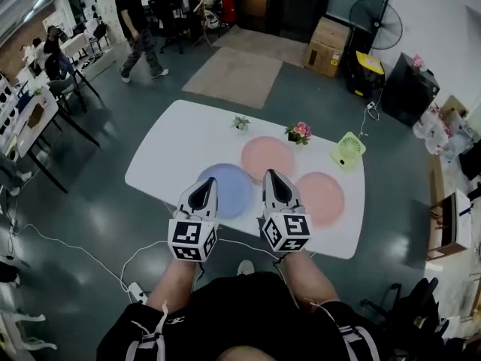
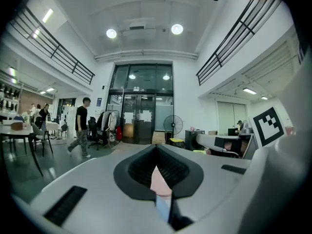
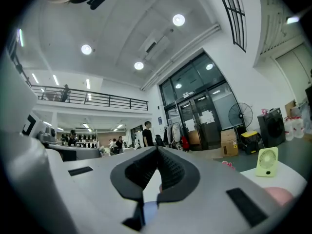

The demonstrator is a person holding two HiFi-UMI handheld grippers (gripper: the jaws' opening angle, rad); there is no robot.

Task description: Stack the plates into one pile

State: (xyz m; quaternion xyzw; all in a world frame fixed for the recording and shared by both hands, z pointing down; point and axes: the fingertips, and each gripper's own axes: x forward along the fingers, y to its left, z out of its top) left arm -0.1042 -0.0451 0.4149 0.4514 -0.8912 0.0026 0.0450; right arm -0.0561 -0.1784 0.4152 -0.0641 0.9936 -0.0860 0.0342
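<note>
Three plates lie apart on the white table [image 1: 173, 153]: a blue plate [image 1: 229, 190] at the front left, a pink plate [image 1: 267, 156] behind it in the middle, and another pink plate [image 1: 323, 198] at the front right. My left gripper [image 1: 203, 188] is held over the near edge of the blue plate, shut and empty. Between the blue plate and the right pink plate is my right gripper [image 1: 272, 177], also shut and empty. In the left gripper view the left gripper [image 2: 157, 147] has its jaws meeting at the tip, as does the right gripper [image 3: 157, 150] in its own view.
At the table's far edge stand a small green plant [image 1: 240, 122], a pot of pink flowers [image 1: 300, 132] and a green desk fan [image 1: 348, 150]. A person [image 1: 137, 25] walks across the floor beyond. A cardboard box [image 1: 328, 46] and a standing fan [image 1: 379, 22] are far back.
</note>
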